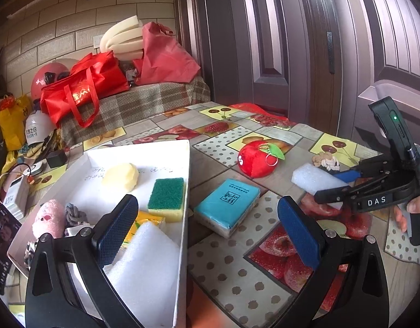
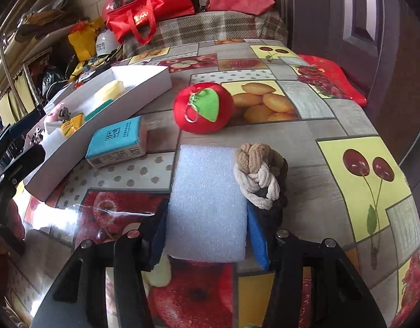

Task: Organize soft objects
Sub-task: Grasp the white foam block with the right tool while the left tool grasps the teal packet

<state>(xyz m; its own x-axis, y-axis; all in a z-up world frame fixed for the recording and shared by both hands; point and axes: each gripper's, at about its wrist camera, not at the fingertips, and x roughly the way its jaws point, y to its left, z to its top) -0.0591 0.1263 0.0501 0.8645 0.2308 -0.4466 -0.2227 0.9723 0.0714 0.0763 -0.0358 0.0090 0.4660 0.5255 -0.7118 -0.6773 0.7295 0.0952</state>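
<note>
My right gripper (image 2: pixel 207 213) is shut on a white foam block (image 2: pixel 207 199) that lies on the fruit-print tablecloth, with a blue pad pressed against each side. A braided beige and white hair tie bundle (image 2: pixel 260 172) touches the block's right edge. Behind them sit a red plush apple (image 2: pixel 203 110) and a teal tissue pack (image 2: pixel 116 142). My left gripper (image 1: pixel 207 213) stands open over the right wall of the white tray (image 1: pixel 160 150), holding nothing. The tray holds a green scrub sponge (image 1: pixel 166 195), a yellow sponge (image 1: pixel 121 176), a pink plush (image 1: pixel 48 218) and white foam (image 1: pixel 149 259).
A plaid-covered bench (image 1: pixel 144 104) with red bags (image 1: pixel 84 87) stands behind the table. A dark door (image 1: pixel 292 41) runs along the right. A red packet (image 2: pixel 335 76) lies at the table's far right corner. Clutter and a power bank (image 1: pixel 15 194) crowd the left side.
</note>
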